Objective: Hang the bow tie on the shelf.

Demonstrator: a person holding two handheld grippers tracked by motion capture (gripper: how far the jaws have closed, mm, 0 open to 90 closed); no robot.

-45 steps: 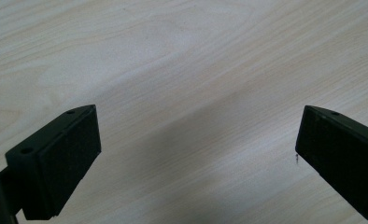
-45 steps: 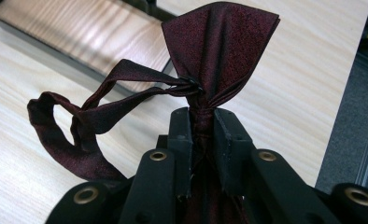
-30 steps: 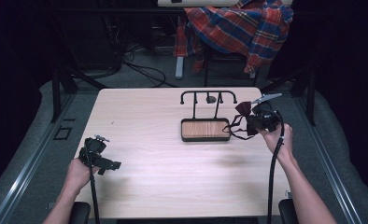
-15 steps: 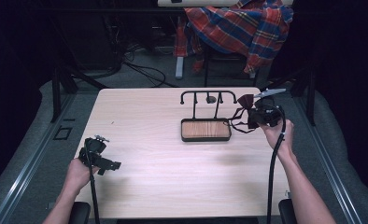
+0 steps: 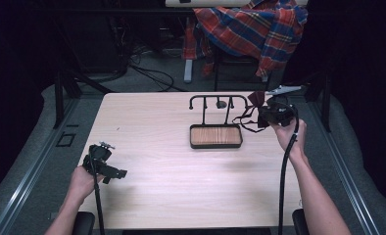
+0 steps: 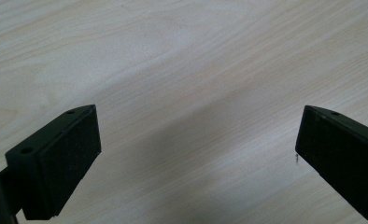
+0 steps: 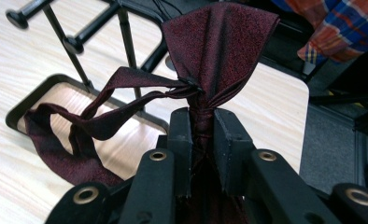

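Right gripper (image 7: 201, 116) clenching a dark red bow tie (image 7: 219, 51) at its knot, jaws pressed tight on the fabric, wing fanning upward above the jaws. Hovering above the table (image 5: 147, 127) near its right edge, just right of the black rack (image 5: 218, 100) and the tray (image 5: 215, 145). Bow tie's strap (image 7: 102, 121) trailing down and left from the knot, looping over the tray's rim in the right gripper view; lower end lying partly on the tray's wooden floor, partly outside it on the table, exact split hard to tell. In the high view, bow tie (image 5: 255, 99) showing just left of the right gripper (image 5: 267, 113), thin strap (image 5: 245, 122) hanging toward the tray's right end.

Tray sitting mid-table toward the far edge: black rim, wood-grain bottom, holding nothing else besides the strap end. Rack standing upright at the tray's far side, horizontal bar on posts, small dark knob-like piece (image 5: 221, 104) under the bar, too small to identify.

Left gripper (image 5: 113, 172) resting low near the table's near-left corner, well apart from tray and tie. Jaws spread wide, gripping nothing, bare wood between the pads (image 6: 65, 163).

Plaid shirt (image 5: 254, 29) draping over a chair beyond the far edge. Cables (image 5: 147, 73) lying on the floor behind the table.
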